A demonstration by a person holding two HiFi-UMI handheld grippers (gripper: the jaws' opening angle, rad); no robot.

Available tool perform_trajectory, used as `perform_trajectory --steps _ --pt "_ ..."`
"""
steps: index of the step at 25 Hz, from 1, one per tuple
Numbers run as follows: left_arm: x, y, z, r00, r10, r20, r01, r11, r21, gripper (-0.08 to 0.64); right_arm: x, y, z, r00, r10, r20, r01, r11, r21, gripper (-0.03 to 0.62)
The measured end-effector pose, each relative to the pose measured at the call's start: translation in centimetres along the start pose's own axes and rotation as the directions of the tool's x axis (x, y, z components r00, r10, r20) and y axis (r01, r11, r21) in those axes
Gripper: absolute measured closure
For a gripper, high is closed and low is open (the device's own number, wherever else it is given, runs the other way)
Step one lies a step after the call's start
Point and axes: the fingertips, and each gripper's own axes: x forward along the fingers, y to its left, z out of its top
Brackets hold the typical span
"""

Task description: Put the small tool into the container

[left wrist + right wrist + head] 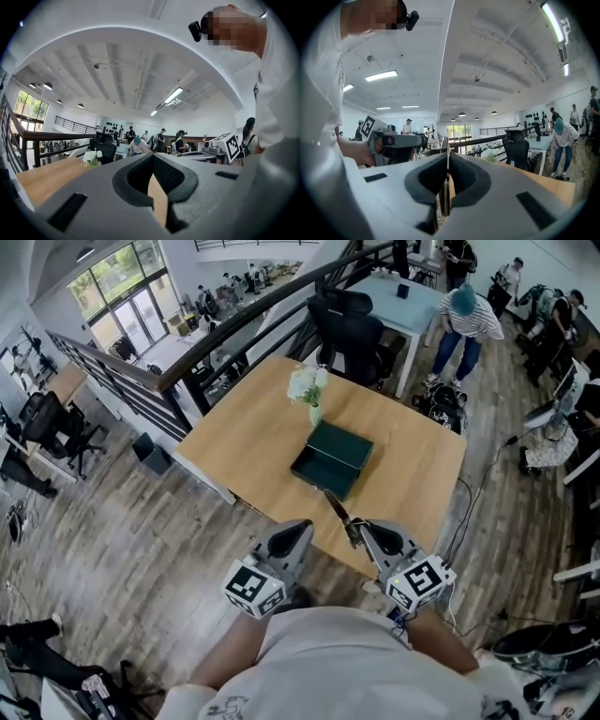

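**Small tool** [339, 514]: a thin dark piece in the lower middle of the head view. It sits in your right gripper [364, 525], sticking out past the tips toward the container. In the right gripper view it shows only as a narrow edge [446, 197] between the pads. What kind of tool it is cannot be made out.

**Right jaws:** pressed together on the tool. The pinch probably sits low on the shaft so that the free end can go into the container first.

**Container** [319, 479]: a dark green box at the centre of the table [244, 437], well apart from the tool. It looks open, with its lid lying toward the upper right. Its inside is too dark to read.

**Left gripper** [305, 525]: at the table's near edge, beside the right one. Its tips [152, 157] meet with nothing between them, so it looks idle.

**Flowers** [307, 385]: white, in a small vase just beyond the container, clear of your path.

**Cut off:** neither gripper view shows the container.
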Motion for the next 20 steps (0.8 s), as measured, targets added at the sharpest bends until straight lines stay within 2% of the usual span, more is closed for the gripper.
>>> perform_trajectory --steps 4,8,20 --pt "-0.8 3.0 1.3 0.999 -0.048 -0.006 0.048 0.999 0.025 0.555 3.9 1.5 0.7 1.0 -0.014 -0.011 0.014 1.0 0.0 0.581" --pt "-1.8 5.6 1.4 0.997 -0.075 -0.016 0.076 0.997 0.016 0.555 6.7 2.6 0.9 0.999 -0.03 -0.014 0.03 1.0 0.001 0.581" --pt "-2.0 10.7 0.3 0.996 -0.081 -0.032 0.08 0.996 -0.025 0.555 11.7 2.2 -0.6 0.996 -0.037 -0.076 0.039 0.999 0.021 0.581"
